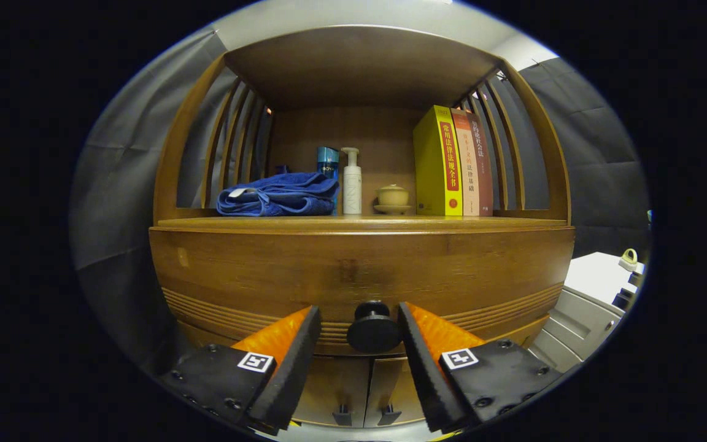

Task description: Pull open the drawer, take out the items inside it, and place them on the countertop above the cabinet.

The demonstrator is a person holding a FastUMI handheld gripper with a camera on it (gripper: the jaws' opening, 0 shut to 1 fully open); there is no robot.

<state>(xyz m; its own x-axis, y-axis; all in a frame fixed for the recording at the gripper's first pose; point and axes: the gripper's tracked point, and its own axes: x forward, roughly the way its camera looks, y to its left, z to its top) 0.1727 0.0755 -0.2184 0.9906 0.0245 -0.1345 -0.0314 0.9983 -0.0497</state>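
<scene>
Claw (358, 319) spread open, its 2 fingers flanking the drawer (353, 270) knob (373, 328) without touching it.

I see dark cloth walls (599, 153) hanging on both sides of a wooden cabinet (359, 264) with slatted sides and a roofed upper shelf. To the cabinet's right sits pale grey furniture (580, 319) with a white top. Above the cabinet, the ceiling (359, 13) looks light.

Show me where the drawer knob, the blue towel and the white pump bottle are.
drawer knob (374, 330): gripper view, round front face, between the open jaws.
blue towel (280, 195): gripper view, middle of the folded stack.
white pump bottle (351, 187): gripper view, bottle body.
</scene>
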